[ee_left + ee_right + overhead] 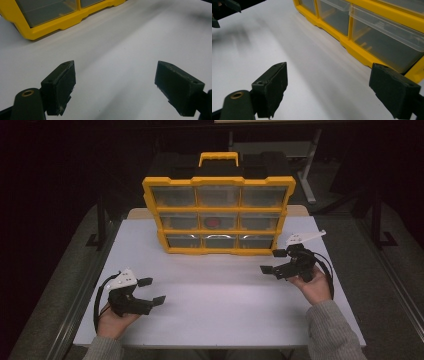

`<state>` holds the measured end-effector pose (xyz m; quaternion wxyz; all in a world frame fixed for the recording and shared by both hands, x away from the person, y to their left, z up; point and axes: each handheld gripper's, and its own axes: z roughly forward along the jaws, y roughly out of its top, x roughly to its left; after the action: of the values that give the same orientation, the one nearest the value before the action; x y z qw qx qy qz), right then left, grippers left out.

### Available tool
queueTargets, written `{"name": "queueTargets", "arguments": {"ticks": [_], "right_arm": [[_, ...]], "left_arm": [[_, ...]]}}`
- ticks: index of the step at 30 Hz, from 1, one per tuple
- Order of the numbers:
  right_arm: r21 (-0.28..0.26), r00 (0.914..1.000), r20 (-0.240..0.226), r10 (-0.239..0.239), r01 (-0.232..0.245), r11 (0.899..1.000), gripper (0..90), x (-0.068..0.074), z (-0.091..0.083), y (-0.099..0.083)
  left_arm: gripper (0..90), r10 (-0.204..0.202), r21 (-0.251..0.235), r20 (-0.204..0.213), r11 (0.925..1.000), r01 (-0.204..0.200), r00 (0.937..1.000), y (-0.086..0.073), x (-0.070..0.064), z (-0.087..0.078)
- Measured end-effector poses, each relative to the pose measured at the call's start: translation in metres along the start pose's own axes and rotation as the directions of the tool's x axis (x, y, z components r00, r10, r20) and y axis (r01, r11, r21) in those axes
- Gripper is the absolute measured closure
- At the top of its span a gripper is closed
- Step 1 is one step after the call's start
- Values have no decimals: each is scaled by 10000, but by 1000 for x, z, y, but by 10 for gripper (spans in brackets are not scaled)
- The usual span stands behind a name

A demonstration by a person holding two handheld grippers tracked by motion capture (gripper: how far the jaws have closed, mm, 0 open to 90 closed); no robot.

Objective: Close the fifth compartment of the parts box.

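A yellow organizer case (219, 215) with clear drawers stands upright at the back of the white table (210, 305); its middle drawer holds something red (214, 222). My left gripper (152, 291) rests open at the front left, well short of the case (50, 17). Its jaws are spread wide over bare table with nothing between them (115, 85). My right gripper (273, 261) is open near the case's lower right corner, and its view has the bottom drawers (372, 30) close on the right. Nothing sits between its fingertips (328, 87).
The table's edges lie close beside both hands, with grey floor (60, 285) beyond on each side. A dark table leg and frame (310, 170) stand behind the case. Bare white tabletop stretches between the two grippers.
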<state>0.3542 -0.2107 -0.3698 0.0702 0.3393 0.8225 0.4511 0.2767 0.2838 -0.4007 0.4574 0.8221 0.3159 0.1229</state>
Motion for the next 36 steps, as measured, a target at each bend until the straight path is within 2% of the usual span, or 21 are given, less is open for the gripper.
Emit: {"name": "queueTargets", "arguments": {"ticks": [10,12,23,36], "right_arm": [[-57,9999,140,89,-88,9999,139,0,-8,-14],[-121,9998,177,-10,12,9999,139,1,-10,-18],[-238,9991,371,182,-173,9996,138,1,-21,-36],[-129,9981,568,231,-224,9997,137,2,-27,-61]], "left_arm": [[169,-95,-12,10,10000,95,10000,-2,1,1],[168,-123,-23,3,9999,123,9999,-3,1,0],[168,-211,-49,12,9998,211,9998,-5,3,2],[169,-230,-122,87,9997,231,9997,-10,4,2]]}}
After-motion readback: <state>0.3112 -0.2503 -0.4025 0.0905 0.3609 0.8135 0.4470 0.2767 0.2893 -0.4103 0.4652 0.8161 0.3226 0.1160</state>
